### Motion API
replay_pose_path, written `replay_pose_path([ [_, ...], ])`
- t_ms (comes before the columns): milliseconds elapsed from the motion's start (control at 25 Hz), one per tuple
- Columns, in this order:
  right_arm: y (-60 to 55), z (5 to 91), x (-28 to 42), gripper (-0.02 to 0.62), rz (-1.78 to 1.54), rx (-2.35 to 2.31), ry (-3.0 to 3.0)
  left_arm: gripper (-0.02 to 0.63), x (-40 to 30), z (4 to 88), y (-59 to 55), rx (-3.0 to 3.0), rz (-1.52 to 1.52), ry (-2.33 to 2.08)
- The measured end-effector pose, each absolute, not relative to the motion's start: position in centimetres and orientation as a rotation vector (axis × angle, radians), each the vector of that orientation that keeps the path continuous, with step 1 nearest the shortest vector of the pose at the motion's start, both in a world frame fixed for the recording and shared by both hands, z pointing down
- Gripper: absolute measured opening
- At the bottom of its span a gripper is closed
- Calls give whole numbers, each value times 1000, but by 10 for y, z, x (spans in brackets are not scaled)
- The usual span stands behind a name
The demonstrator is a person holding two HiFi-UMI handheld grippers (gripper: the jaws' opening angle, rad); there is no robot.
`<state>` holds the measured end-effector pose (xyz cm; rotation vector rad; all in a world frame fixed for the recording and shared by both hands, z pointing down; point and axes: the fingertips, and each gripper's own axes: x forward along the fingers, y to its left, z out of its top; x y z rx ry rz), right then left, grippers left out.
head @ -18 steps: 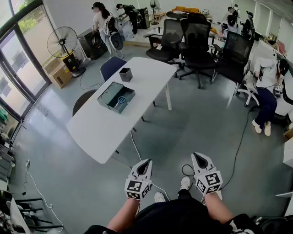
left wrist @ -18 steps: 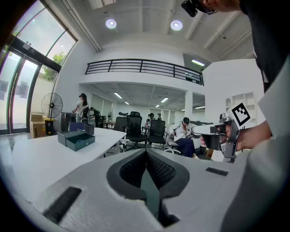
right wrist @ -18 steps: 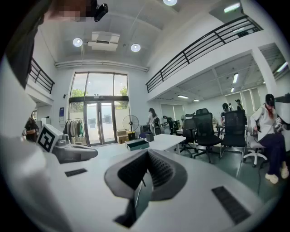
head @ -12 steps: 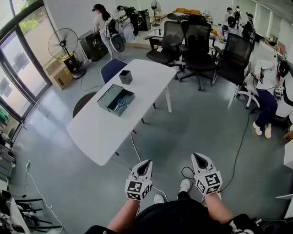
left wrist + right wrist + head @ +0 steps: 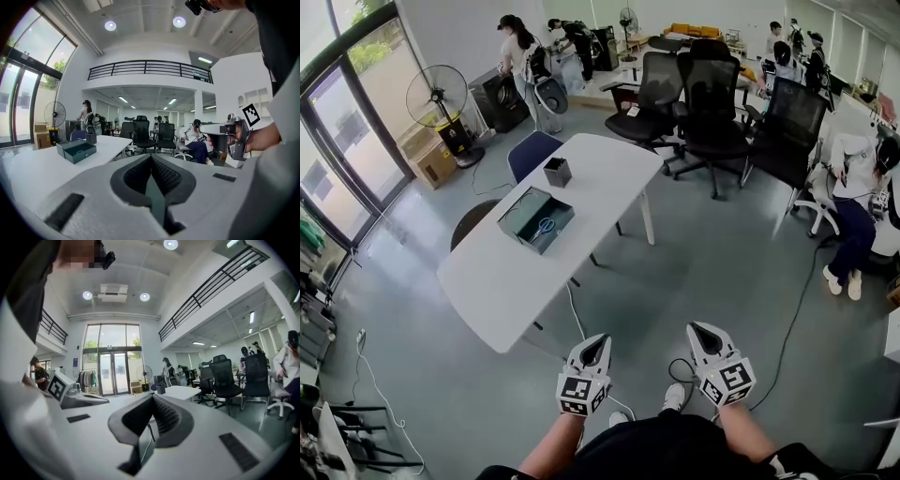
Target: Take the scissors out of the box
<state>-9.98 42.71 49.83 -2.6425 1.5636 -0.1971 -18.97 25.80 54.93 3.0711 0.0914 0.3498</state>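
Up on the far bench [image 5: 502,281], the box [image 5: 525,211] and scissors [image 5: 546,225] look slightly nearer now, so it's still just the approach. Left hand-held gripper [image 5: 593,342] and right hand-held gripper [image 5: 703,330] are both clenched, empty.

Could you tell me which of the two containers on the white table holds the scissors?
The wide, shallow grey-green box, with blue-handled scissors lying inside; the small dark square cup stands apart beyond it.

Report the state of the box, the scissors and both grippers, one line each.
Box: open, standing on the white table.
Scissors: lying inside the box, not yet taken out.
Left gripper: shut, empty, short of the table.
Right gripper: shut, empty, short of the table.
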Motion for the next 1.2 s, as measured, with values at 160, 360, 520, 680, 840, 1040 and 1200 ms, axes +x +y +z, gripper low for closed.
replay_pose_path([
  [160, 430, 501, -70, 6, -198, -2604, 1655, 8, -157, 546, 269, 3092, 346, 49],
  [360, 439, 503, -36, 6, -219, -2557, 1746, 8, -122, 537, 282, 3117, 333, -23],
  [520, 450, 506, -12, 6, -242, -2524, 1815, 8, -101, 532, 295, 3108, 316, -73],
  [680, 452, 512, 5, 6, -267, -2509, 1854, 8, -87, 537, 302, 3114, 346, -79],
  [840, 446, 521, 23, 6, -294, -2500, 1874, 8, -73, 544, 294, 3096, 360, -111],
  [1040, 432, 529, 46, 6, -325, -2500, 1874, 8, -51, 555, 282, 3076, 377, -111],
  [1200, 409, 520, 71, 6, -350, -2443, 1824, 8, -31, 551, 262, 3079, 362, -111],
])
